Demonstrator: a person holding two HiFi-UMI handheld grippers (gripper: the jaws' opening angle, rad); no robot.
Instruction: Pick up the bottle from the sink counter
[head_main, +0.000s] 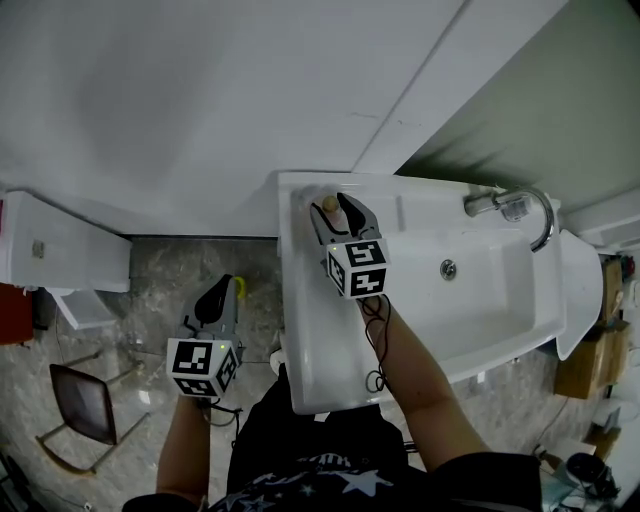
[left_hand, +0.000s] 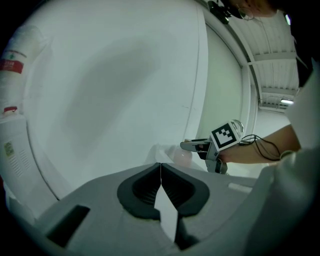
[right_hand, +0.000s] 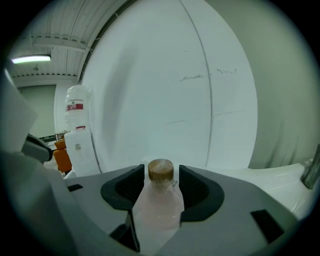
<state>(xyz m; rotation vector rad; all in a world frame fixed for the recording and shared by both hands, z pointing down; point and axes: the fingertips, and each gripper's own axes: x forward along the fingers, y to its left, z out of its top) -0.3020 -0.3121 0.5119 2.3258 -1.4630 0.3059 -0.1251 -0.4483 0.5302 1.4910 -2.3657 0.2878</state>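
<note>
The right gripper (right_hand: 161, 184) pressed its jaws against both sides of the pale pink bottle (right_hand: 158, 210), its brown cap (right_hand: 161, 171) rising between their tips above the sink counter (head_main: 300, 330), while the left gripper (left_hand: 160, 169) held its jaws tip to tip with nothing between them.

We find no print we can read. Far left of the right gripper (right_hand: 160, 176), a red label (right_hand: 75, 106) sits on a clear jug (right_hand: 78, 95), lettering too small. Below it is a small sticker (right_hand: 78, 147) on a white unit (right_hand: 89, 156), blurred lines only. Marker cube (head_main: 357, 268) on the right gripper: black-and-white squares, a pattern, not letters. The bottle (right_hand: 157, 205) clamped in its jaws shows us nothing legible.
</note>
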